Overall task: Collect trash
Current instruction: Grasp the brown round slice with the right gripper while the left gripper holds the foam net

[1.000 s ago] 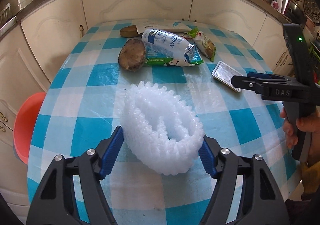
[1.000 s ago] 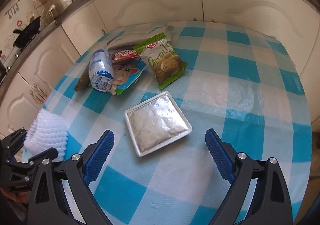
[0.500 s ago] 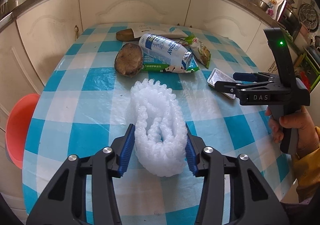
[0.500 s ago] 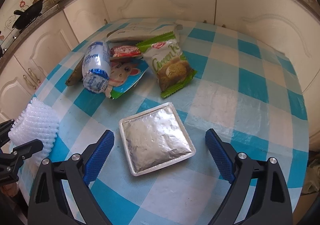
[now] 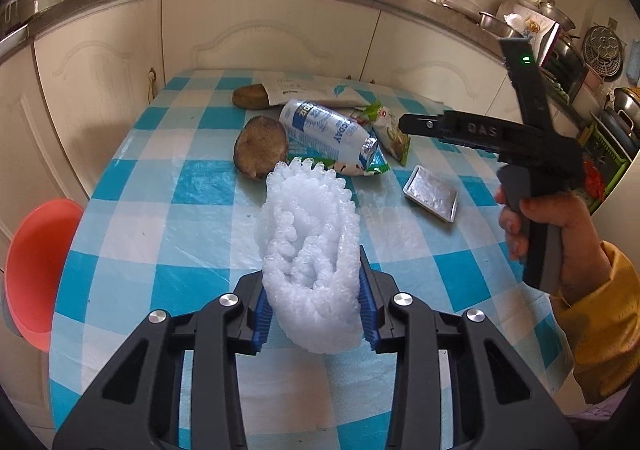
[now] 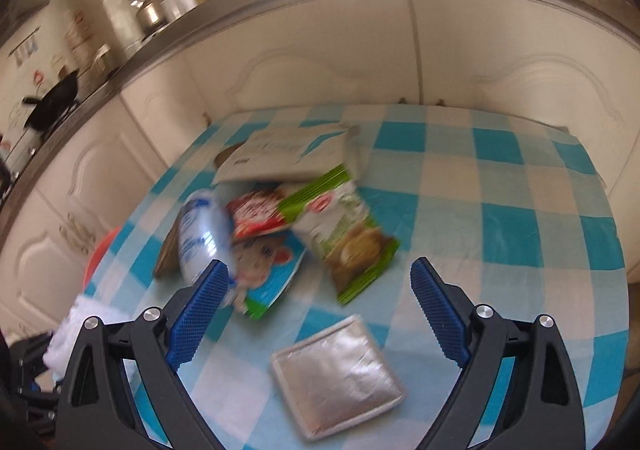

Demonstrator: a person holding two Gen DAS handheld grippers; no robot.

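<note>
A white foam fruit net (image 5: 308, 226) is squeezed narrow between the blue pads of my left gripper (image 5: 314, 302), whose jaws are closing on it, low over the checked table (image 5: 160, 234). My right gripper (image 6: 318, 270) stands open and empty above a square foil tray (image 6: 338, 370); the left wrist view shows it held by a hand (image 5: 560, 226) at the right. Behind lie a green snack bag (image 6: 352, 242), a red wrapper (image 6: 256, 210), a blue packet (image 6: 268, 274), a white plastic bottle (image 5: 328, 130) and a white paper pouch (image 6: 288, 154).
A brown round lump (image 5: 260, 150) lies beside the bottle, a second brown piece (image 5: 250, 96) behind it. An orange-red basin (image 5: 36, 266) sits below the table's left edge. Cream cabinets (image 5: 260, 30) and a cluttered counter close off the far side.
The left jaws have closed in on the foam net, pressing it from a wide ring into a narrow bundle. The right gripper rose and moved back from the foil tray, still open.
</note>
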